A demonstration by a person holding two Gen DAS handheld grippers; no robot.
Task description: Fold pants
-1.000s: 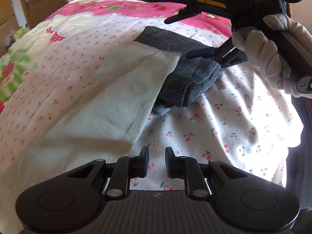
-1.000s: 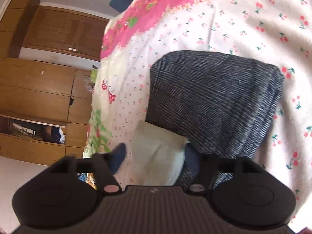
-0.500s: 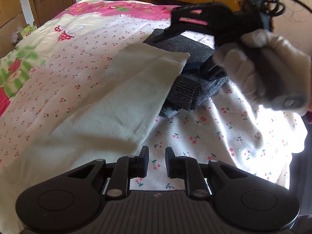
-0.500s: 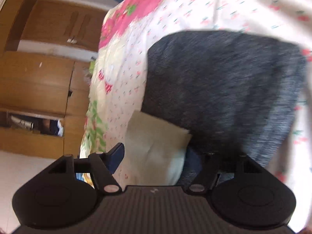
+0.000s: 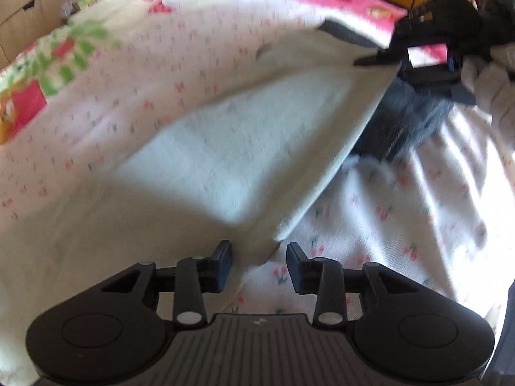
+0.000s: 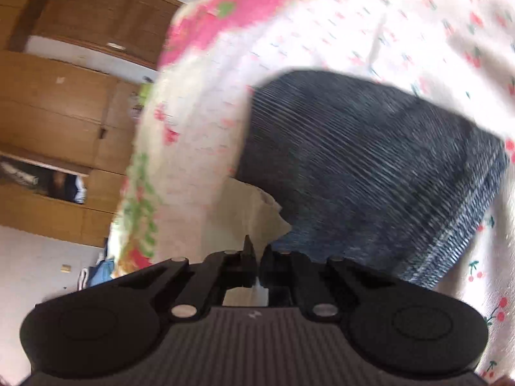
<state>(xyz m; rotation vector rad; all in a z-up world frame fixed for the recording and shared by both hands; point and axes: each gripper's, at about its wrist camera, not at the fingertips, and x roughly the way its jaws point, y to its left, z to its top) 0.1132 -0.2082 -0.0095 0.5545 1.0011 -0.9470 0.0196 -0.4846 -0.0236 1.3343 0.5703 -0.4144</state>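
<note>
We see the cream pants spread flat mid-frame; our right gripper pinches their far corner, our left gripper spread over the near edge.

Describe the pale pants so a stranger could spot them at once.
Start at the cherry-print bedspread covering the bed. A long, plain cream cloth lies across it: the pants, their far corner pinched in the right gripper, the near edge by the open left gripper. The dark ribbed garment beside them is folded into a block; the pants are pale, flat and unpatterned.
</note>
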